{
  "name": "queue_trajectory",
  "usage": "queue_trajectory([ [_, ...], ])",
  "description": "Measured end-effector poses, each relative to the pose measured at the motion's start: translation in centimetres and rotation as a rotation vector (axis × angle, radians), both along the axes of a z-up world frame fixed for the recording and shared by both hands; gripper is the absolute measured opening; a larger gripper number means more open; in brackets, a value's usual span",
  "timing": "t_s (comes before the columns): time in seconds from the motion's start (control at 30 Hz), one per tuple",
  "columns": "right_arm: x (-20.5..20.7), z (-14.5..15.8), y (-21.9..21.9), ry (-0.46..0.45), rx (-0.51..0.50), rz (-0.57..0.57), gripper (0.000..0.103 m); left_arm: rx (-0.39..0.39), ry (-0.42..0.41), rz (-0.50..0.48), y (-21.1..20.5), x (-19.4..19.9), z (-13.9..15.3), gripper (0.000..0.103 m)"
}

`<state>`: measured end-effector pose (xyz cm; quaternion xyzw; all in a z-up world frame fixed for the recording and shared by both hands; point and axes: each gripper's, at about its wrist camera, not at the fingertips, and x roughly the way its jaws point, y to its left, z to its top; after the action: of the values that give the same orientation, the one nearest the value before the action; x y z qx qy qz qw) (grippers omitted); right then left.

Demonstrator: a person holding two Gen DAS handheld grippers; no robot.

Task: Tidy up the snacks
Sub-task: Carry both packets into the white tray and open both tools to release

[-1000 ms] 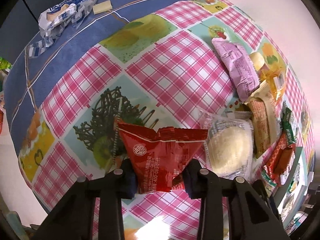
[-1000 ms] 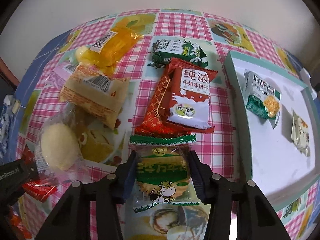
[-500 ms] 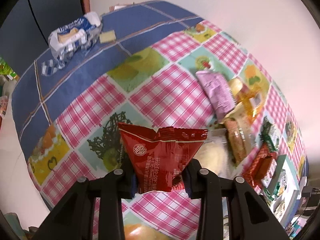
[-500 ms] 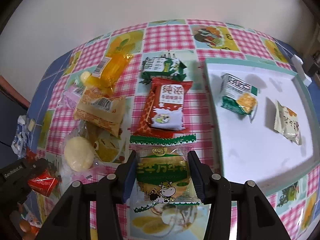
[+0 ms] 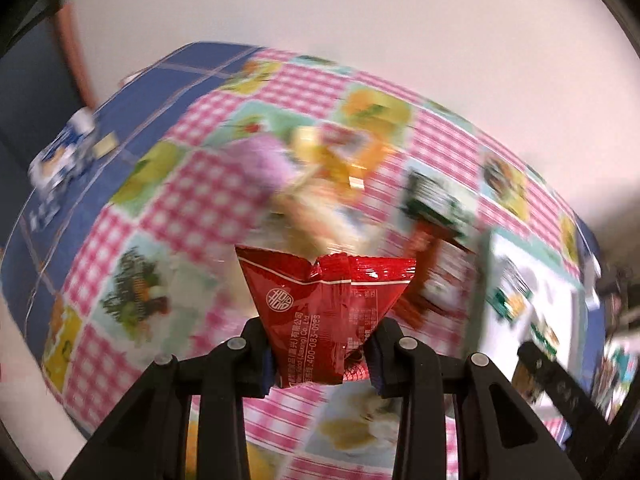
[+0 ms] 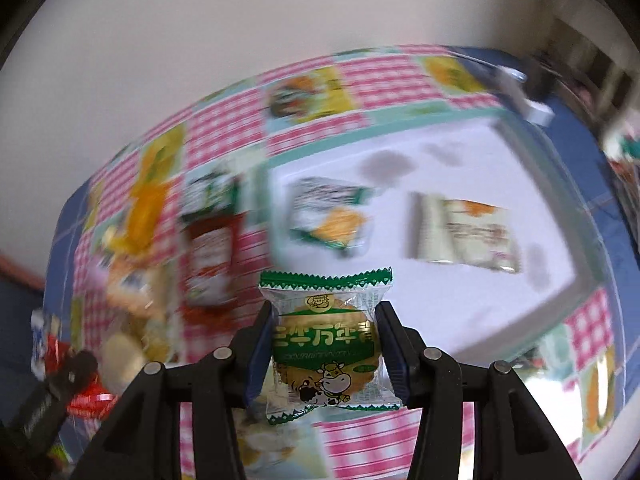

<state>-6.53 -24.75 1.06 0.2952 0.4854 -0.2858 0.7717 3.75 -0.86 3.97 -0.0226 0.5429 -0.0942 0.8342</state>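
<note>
A checked pink, fruit-print and blue cloth is covering the worktop, which is filling the middle of both views below a plain pale wall.

In the left wrist view, a blue-and-white packet is lying at the far left on the blue part of the cloth. A loose pile of snacks is smearing across the centre; motion blur is making the individual packets hard to tell apart. The left gripper is pinching a red snack packet between its jaws, lower centre, clear of the cloth. The white tray is sitting at the right edge, partly cut off.

In the right wrist view, the left gripper is showing at the lower left, blurred. The right gripper is clamping a green biscuit packet at both sides, lower centre. The tray's teal rim is enclosing two blurred packets, well apart, with bare white floor around them.
</note>
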Motion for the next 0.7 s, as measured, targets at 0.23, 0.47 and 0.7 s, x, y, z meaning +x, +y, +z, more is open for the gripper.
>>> queue_trajectory([
  [0.23, -4.4, -0.2, -5.5, 0.021, 0.002, -0.188, 0.052, -0.002, -0.012, -0.224, -7.9, -3.5, -0.1, 0.037],
  [0.47, -6.9, -0.6, -7.9, 0.024, 0.017, -0.267, 0.052, -0.012, -0.005, -0.368, -13.3, -5.9, -1.1, 0.037],
  [0.7, -7.8, -1.6, -9.1, 0.032, 0.034, -0.298, 0.052, -0.003, -0.032, -0.462, -16.7, -7.1, -2.3, 0.037],
])
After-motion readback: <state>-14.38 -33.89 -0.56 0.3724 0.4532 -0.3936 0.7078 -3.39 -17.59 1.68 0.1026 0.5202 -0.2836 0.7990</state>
